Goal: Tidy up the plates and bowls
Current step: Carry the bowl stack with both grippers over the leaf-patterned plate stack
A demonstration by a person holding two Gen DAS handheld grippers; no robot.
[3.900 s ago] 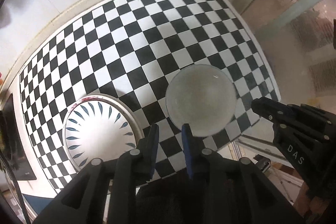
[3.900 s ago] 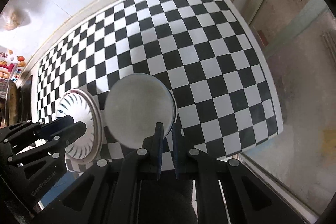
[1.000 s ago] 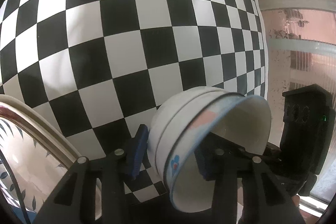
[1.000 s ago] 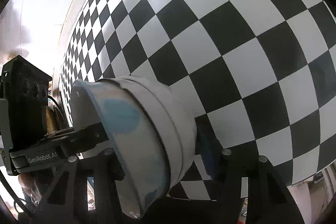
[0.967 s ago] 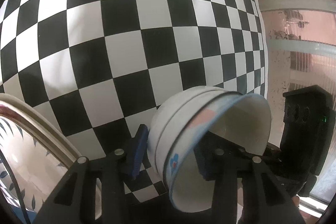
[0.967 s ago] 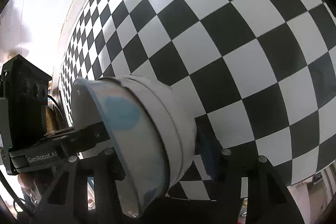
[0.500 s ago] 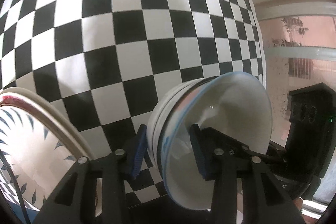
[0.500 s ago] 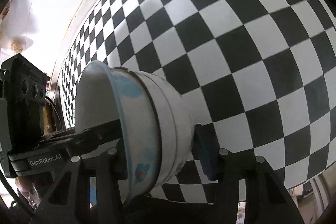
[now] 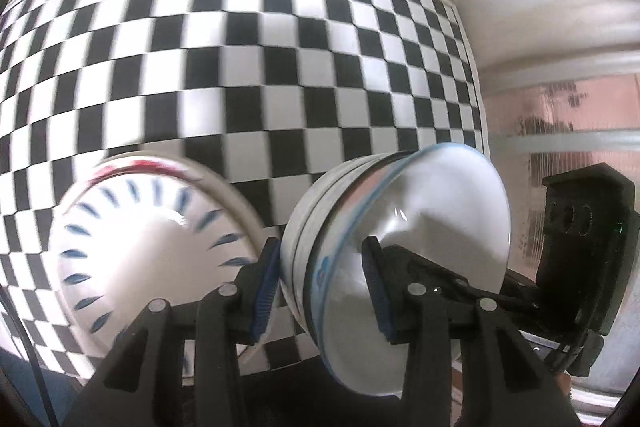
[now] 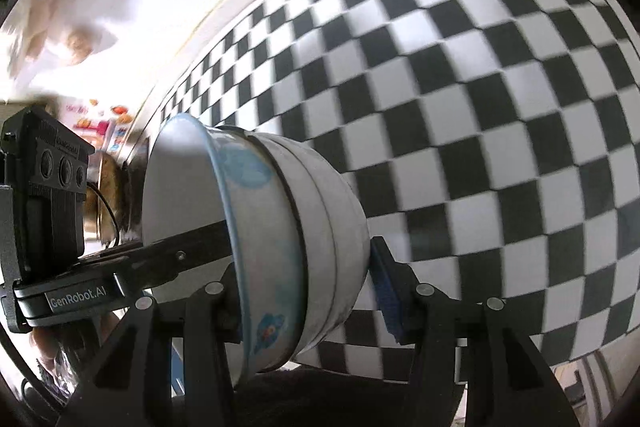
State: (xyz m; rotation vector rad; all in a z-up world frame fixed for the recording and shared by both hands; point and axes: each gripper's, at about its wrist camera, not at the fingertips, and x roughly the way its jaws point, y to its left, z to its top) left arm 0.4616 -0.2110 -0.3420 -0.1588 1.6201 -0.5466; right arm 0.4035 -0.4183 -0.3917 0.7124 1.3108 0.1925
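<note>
You've lifted the bowl [image 9: 400,227] off the checkered table [image 9: 240,67] since a second ago; both your left gripper [image 9: 320,279] and right gripper [image 10: 308,291] clamp its wall, tilted beside the plate [image 9: 152,239].

Home dining spot: checkered tablecloth [image 9: 248,75], dishware

Black gripper [image 9: 320,275] frame, blue pads [image 9: 264,283], silver screws.

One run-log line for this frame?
bowl: tipped on its side, gripped by both | left gripper: jaws across rim | right gripper: same | plate: on checkered cloth
</note>
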